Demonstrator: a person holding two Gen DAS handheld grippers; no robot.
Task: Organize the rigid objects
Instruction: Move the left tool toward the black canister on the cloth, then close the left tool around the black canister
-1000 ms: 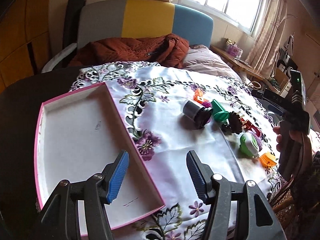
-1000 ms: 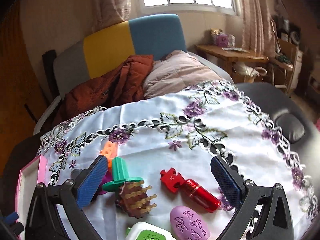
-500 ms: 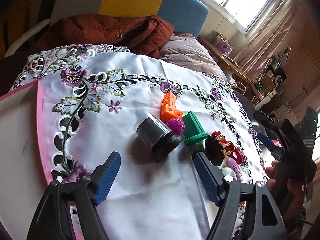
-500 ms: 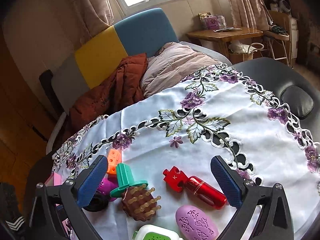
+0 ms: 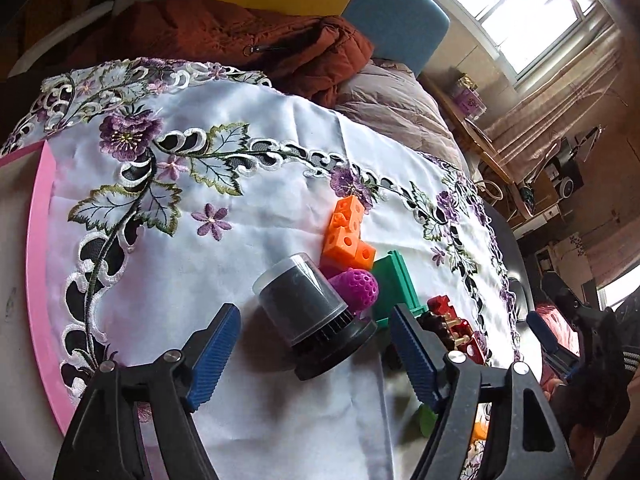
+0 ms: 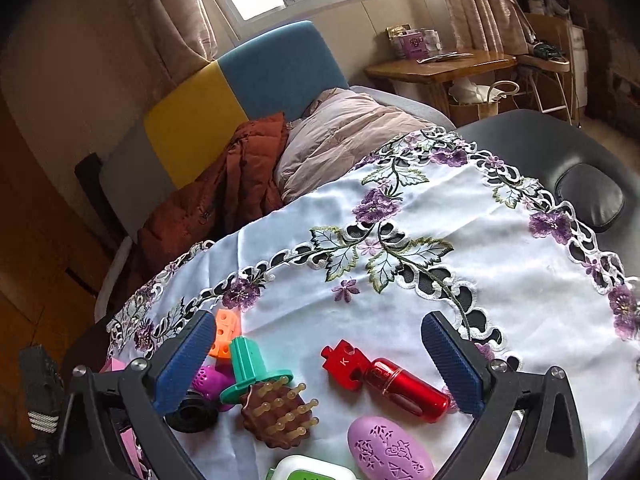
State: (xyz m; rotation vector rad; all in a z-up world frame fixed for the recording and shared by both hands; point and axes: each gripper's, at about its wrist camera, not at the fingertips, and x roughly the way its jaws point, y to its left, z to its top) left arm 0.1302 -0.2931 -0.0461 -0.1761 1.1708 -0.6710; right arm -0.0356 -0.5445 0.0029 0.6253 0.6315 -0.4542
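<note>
We hold the left gripper (image 5: 314, 346) spread wide and empty around the black jar (image 5: 310, 312), which lies on its side on the embroidered cloth (image 5: 248, 208), touching the purple ball (image 5: 356, 289). Our right gripper (image 6: 320, 362) gapes empty above the red cylinder (image 6: 404, 388) beside that jar.

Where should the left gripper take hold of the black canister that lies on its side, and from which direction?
Grip the black canister across its smooth round body, between the clear end and the wider ribbed cap. Come from above and from the near side, where the open left gripper already straddles it. The purple ball touches the far side, so one finger has little room there.
</note>
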